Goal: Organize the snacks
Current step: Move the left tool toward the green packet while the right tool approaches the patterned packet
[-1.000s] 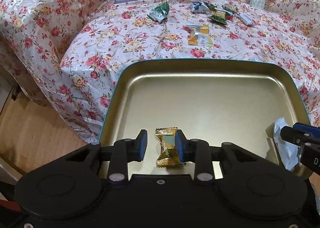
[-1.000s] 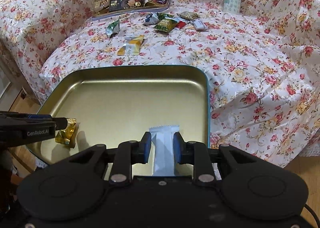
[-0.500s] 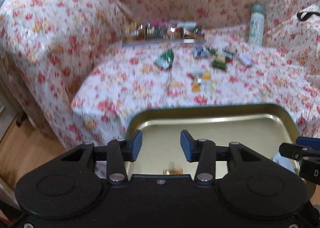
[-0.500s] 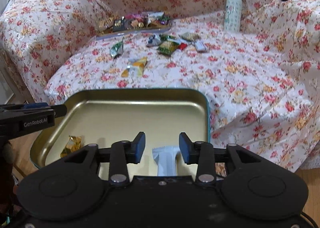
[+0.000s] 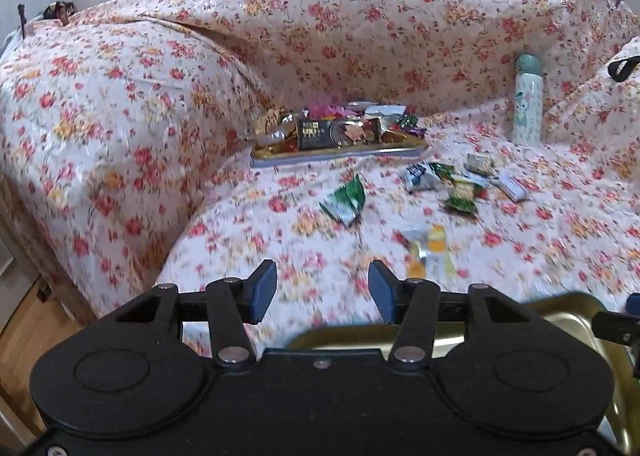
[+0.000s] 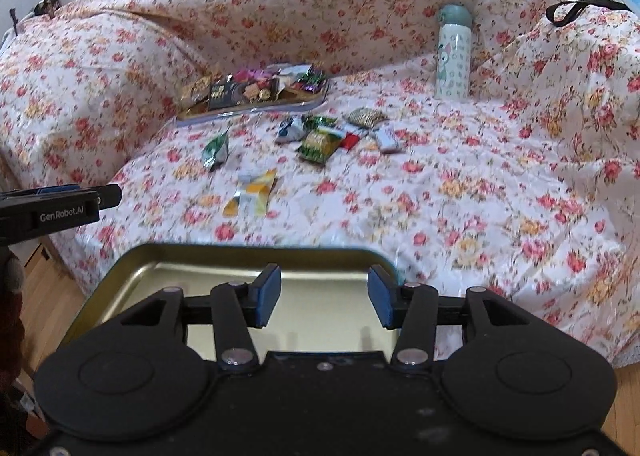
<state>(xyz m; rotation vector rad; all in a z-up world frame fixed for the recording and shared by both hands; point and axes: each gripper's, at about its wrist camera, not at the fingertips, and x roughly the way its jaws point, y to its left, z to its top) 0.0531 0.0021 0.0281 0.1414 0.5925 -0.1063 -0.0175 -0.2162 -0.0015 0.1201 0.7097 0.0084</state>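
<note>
Both grippers are between deliveries. The left gripper (image 5: 322,288) has its jaws spread with nothing between them, having just been opening; the right gripper (image 6: 324,296) is the same, spread and empty above the gold tin tray (image 6: 132,268). By the look of it, the step in hand is going after more loose snacks. Beyond the tray's far rim on the glossy floral cover (image 6: 480,192) lies a crinkly yellow-and-silver wrapper (image 6: 252,192), the nearest one. Further beyond it sit a green foil pouch (image 6: 216,148) and a cluster of small packets (image 6: 320,140). The next move likely calls for reaching out, low and level, to pinch those thin, slippery wrappers.
</note>
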